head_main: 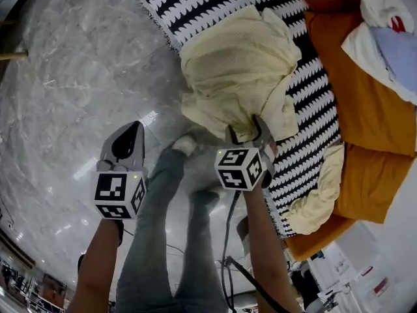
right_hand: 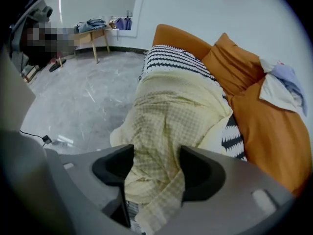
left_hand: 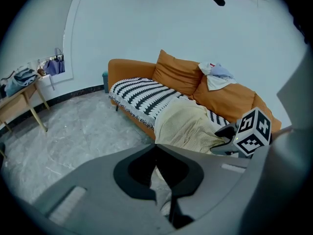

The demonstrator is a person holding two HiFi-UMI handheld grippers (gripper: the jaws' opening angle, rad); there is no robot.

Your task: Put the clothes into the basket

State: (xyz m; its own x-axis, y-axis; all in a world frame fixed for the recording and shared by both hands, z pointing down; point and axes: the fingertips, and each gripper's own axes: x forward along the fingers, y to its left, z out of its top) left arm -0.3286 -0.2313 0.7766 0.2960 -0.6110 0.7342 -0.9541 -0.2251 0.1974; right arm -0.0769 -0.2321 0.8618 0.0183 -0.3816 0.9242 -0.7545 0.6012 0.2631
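Observation:
A pale yellow checked garment lies heaped on the sofa's black-and-white striped throw, its lower edge hanging over the seat front. My right gripper points steeply down at that edge. In the right gripper view it is open wide, with the yellow cloth lying between the jaws and not pinched. My left gripper hangs over the marble floor to the left, apart from the sofa; in its own view it is shut and holds nothing. No basket shows in any view.
White and pale blue clothes lie on the orange sofa back. A cream cloth hangs off the seat edge at right. The person's jeans-clad legs and a cable are below. A wooden table with clothes stands far left.

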